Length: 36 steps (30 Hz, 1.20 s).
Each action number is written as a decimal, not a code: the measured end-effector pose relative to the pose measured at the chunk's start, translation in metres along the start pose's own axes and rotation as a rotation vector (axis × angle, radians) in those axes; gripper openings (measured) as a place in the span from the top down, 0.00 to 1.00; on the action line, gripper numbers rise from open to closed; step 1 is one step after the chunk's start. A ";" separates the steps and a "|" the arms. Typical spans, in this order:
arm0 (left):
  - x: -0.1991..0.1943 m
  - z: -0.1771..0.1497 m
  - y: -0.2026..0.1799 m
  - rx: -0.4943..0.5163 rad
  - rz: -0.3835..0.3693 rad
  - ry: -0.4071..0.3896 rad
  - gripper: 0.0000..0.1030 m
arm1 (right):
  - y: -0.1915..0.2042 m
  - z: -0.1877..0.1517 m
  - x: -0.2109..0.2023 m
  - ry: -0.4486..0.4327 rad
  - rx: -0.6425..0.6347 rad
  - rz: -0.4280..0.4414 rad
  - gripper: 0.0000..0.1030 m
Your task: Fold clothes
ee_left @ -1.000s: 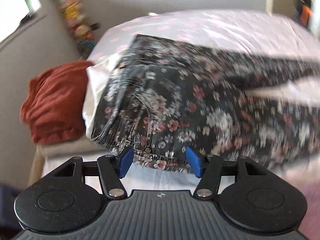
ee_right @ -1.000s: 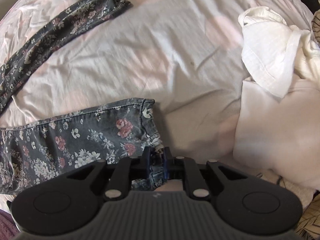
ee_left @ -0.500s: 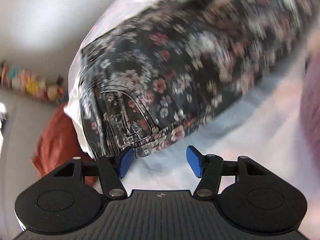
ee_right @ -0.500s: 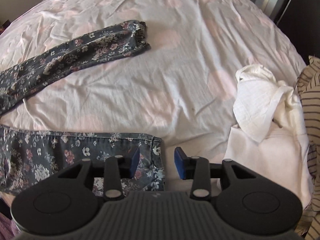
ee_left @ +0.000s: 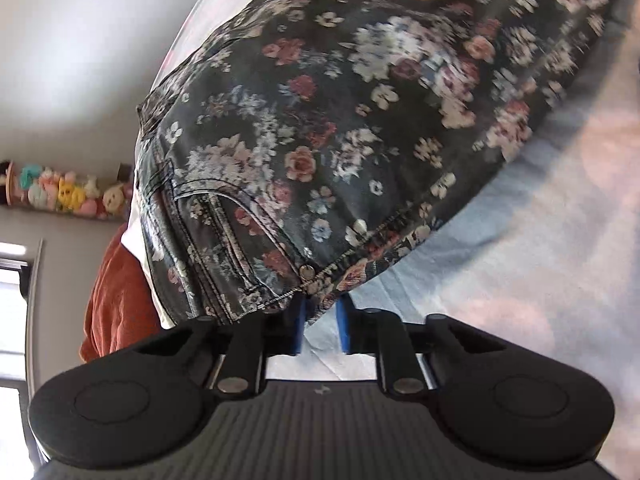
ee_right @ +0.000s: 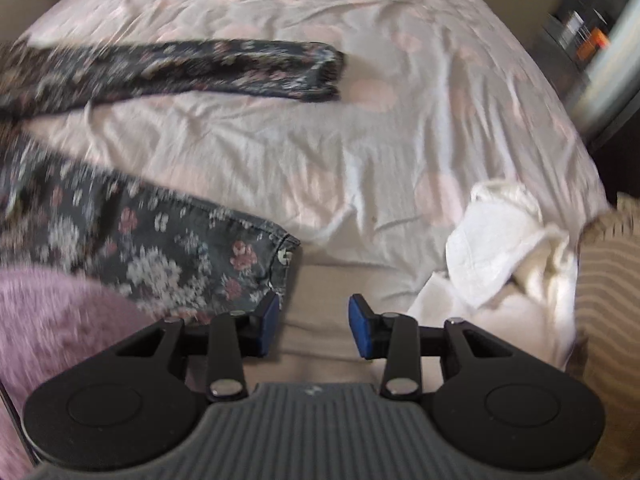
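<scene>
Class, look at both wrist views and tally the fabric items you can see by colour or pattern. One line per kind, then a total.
Dark floral: 1, the floral jeans
White: 1 heap, the white garments; how many pieces it holds is unclear
Striped: 1, the striped fabric
Rust orange: 1, the rust cloth
Fuzzy pink: 1, the pink fabric
Total: 5

Ahead of your right claw [ee_right: 313, 322], its jaws apart, bare pink bed sheet [ee_right: 320, 152] runs open between 2 legs of the floral jeans [ee_right: 132, 248]. White clothes [ee_right: 500, 256] crowd its right side. Your left claw [ee_left: 321, 322] has jeans fabric filling the view ahead; bare sheet lies rightward.
</scene>
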State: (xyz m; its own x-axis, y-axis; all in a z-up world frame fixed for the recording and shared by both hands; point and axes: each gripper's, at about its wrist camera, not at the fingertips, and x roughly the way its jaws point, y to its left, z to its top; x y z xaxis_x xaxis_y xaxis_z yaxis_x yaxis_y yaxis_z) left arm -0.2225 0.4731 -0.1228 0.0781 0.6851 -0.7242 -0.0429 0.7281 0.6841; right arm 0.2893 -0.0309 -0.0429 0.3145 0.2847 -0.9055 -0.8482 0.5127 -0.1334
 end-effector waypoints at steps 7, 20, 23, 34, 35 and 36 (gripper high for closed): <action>0.001 0.009 0.002 -0.014 0.000 0.068 0.93 | 0.009 -0.022 0.010 0.026 -0.471 -0.072 0.62; 0.003 0.033 0.013 -0.068 -0.010 0.166 0.93 | 0.061 -0.084 0.030 -0.111 -1.121 0.050 0.58; 0.003 0.035 0.016 -0.069 -0.005 0.179 0.93 | 0.067 -0.086 0.041 -0.148 -1.189 0.090 0.60; -0.007 0.029 0.006 -0.016 0.043 0.153 0.89 | 0.075 -0.071 0.055 -0.221 -1.222 0.037 0.88; -0.009 0.026 0.001 0.020 0.060 0.136 0.89 | 0.074 -0.067 0.052 -0.228 -1.199 0.027 0.88; -0.010 0.023 -0.005 0.062 0.083 0.121 0.87 | 0.073 -0.062 0.050 -0.224 -1.176 0.024 0.90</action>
State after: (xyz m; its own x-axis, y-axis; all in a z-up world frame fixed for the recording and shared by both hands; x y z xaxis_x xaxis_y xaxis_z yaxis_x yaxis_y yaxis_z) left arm -0.2000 0.4621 -0.1172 -0.0442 0.7430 -0.6678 0.0176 0.6690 0.7431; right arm 0.2167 -0.0299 -0.1230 0.2620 0.4784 -0.8382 -0.6884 -0.5160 -0.5097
